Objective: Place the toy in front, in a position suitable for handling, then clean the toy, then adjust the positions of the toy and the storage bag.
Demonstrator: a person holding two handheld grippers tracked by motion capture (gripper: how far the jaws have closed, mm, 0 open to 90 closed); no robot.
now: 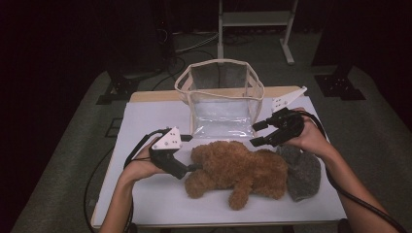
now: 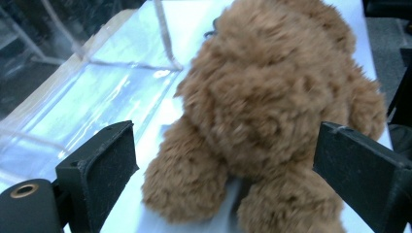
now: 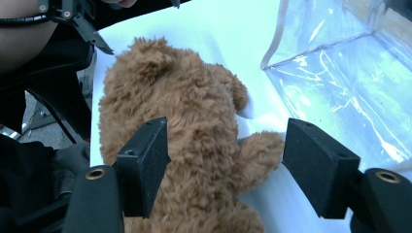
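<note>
A brown plush teddy bear lies on its side on the white table top. My left gripper sits at the bear's left end, low over the table. In the left gripper view its jaws stand wide open with the bear between them, and the pads are clear of the fur. My right gripper hovers above the bear's right end, jaws apart. The right gripper view has its open jaws over the bear, not pressing on it.
A clear plastic bag with cream trim stands open just behind the bear; it also appears close by in the gripper views. A grey fuzzy item lies against the bear's right side. Dark floor surrounds the table.
</note>
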